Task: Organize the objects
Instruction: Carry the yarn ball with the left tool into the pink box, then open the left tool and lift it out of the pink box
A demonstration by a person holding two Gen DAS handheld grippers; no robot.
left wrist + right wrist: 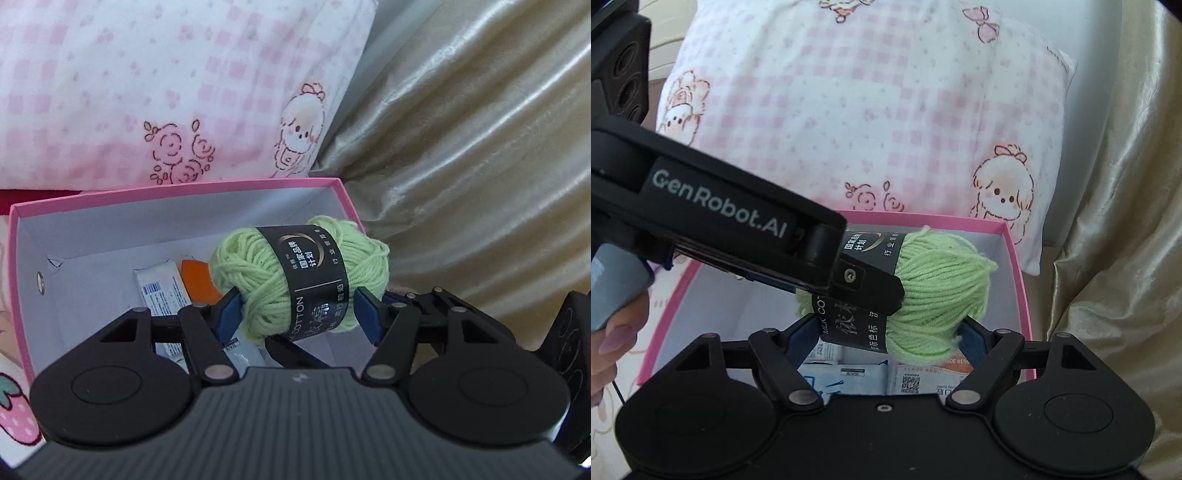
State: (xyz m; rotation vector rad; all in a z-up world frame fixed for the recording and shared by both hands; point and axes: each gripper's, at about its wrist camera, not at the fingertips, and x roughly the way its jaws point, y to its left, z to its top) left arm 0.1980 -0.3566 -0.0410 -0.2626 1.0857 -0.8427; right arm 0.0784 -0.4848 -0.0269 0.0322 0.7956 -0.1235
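A light green yarn ball [258, 273] with a black paper band hangs over an open pink box [177, 190] with a white inside. My left gripper [295, 314] holds the yarn between its blue pads; the left pad touches it, a small gap shows at the right pad. In the right wrist view the left gripper [871, 291] comes in from the left onto the yarn [934, 295]. My right gripper [886, 339] stands around the yarn's lower part with its jaws wide; whether it presses the yarn I cannot tell. The pink box [1015, 266] lies below.
Several white packets [162, 291] and an orange one [197, 280] lie in the box, also seen in the right wrist view [857, 373]. A pink checked pillow [166, 92] lies behind the box. Shiny beige fabric [480, 166] is on the right.
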